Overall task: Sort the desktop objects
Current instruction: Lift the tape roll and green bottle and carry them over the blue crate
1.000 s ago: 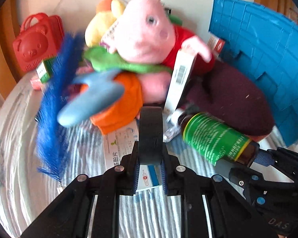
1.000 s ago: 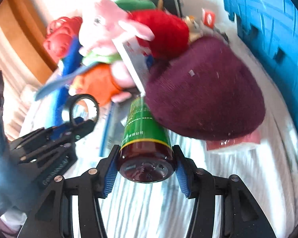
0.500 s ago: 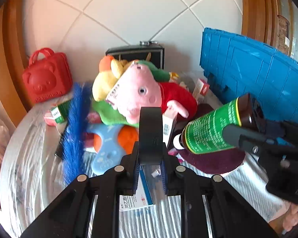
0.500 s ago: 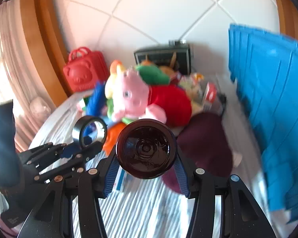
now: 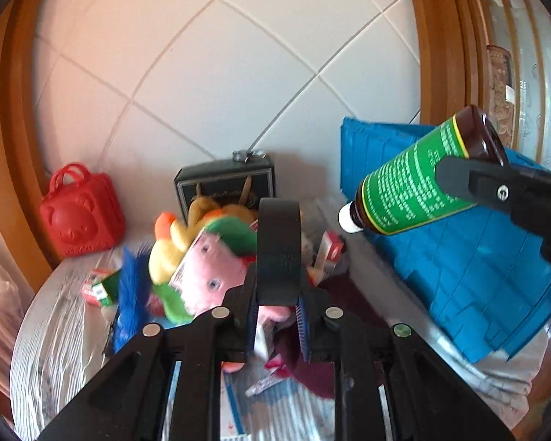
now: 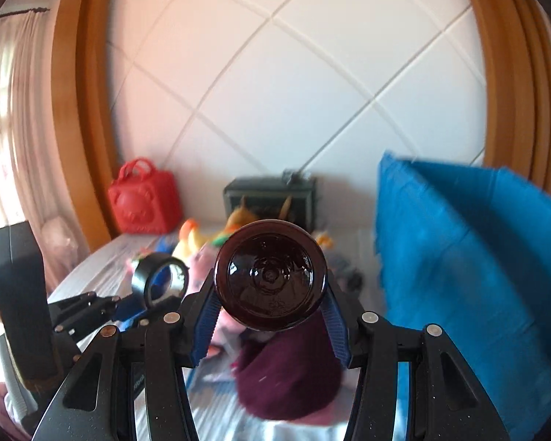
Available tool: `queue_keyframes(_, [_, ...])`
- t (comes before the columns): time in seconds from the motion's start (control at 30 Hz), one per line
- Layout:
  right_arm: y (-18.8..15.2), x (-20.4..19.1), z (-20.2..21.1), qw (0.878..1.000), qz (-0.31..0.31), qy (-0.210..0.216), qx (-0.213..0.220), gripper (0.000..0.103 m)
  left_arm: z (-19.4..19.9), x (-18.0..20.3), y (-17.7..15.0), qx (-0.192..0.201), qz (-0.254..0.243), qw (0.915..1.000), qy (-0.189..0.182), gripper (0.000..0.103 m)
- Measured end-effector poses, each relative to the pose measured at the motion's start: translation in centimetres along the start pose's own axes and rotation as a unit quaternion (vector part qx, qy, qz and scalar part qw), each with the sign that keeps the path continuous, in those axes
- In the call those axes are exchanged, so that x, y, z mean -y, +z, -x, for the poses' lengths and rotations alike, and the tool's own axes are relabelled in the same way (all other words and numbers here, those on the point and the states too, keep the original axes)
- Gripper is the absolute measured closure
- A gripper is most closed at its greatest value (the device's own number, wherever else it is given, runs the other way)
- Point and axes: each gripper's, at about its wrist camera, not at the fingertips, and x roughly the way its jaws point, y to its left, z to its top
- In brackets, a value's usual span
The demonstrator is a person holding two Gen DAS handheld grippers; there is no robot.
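The left gripper (image 5: 277, 316) is clamped on a black tape roll (image 5: 278, 253), carried in the air above the toy heap at the middle of the tabletop (image 5: 51, 334). The right gripper (image 6: 272, 325) is clamped on the base end of a brown bottle (image 5: 415, 187) with a green label, its white cap tilted downward, in the air in front of the blue crate (image 5: 470, 268) at the right edge. Both items appear picked and in transit. Next, each probably needs carrying over the crate, then a release; bottle first looks sensible.
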Motion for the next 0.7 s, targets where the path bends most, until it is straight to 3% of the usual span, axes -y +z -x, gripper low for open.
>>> queue_keyframes(0.2, [4.1,5.4,3.9,0.998,0.011,-0.037,0.055,0.052,-0.2,6.1,4.9,0.036,-0.016,0.9990,-0.021,0.085])
queue_keyframes(0.4, [7.3,11.8,6.7,0.992,0.027,-0.081,0.089,0.052,-1.3,12.0,9.7,0.046,-0.026,0.9977,-0.043,0.085])
queue_keyframes(0.53, [9.1,17.0,7.0,0.989,0.033,-0.112,0.088,0.052,-3.0,15.9,13.4,0.012,-0.026,0.9970,-0.072,0.085])
queue_keyframes(0.7, [10.8,23.6,4.5,0.987,0.035,-0.146,0.050,0.052,-6.2,21.1,17.9,-0.042,-0.025,0.9929,-0.109,0.085])
